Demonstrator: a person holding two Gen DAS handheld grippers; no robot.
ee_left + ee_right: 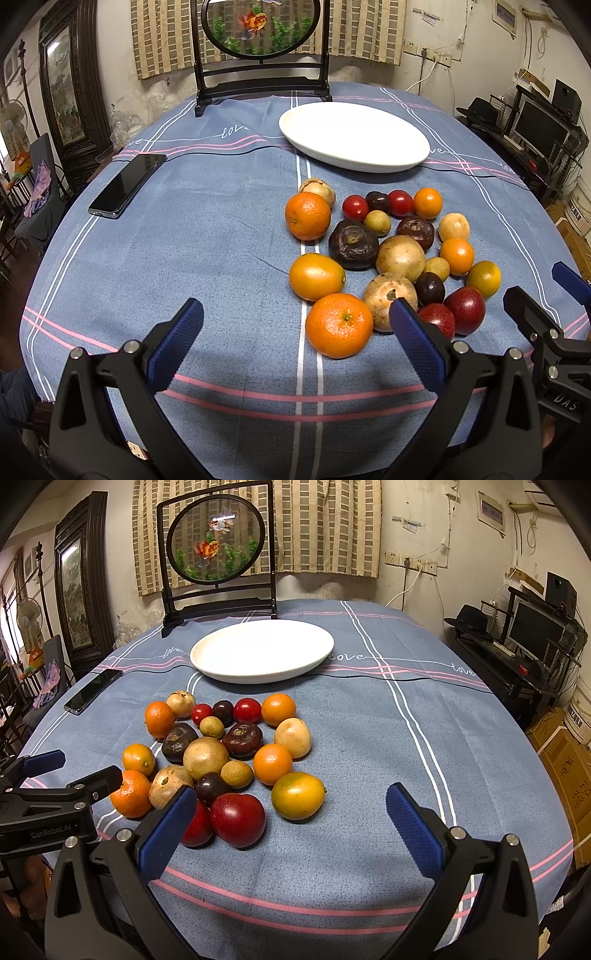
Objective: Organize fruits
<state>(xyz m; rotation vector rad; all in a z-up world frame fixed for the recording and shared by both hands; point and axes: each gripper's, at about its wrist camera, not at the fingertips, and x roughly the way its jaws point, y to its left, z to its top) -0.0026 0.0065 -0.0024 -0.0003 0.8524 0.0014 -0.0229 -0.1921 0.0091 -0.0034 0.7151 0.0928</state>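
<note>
**Blue checked cloth, fruit pile, plate, phone**

A round table (369,738) under a blue cloth with white and pink stripes carries everything. Ahead of the right gripper (291,829), toward its left finger, lies a loose cluster of fruits (225,753), many touching one another. Beyond the pile sits a white oval plate (295,657). Far left lies a dark phone (92,691). At the far edge stands a framed goldfish screen (218,554).
</note>
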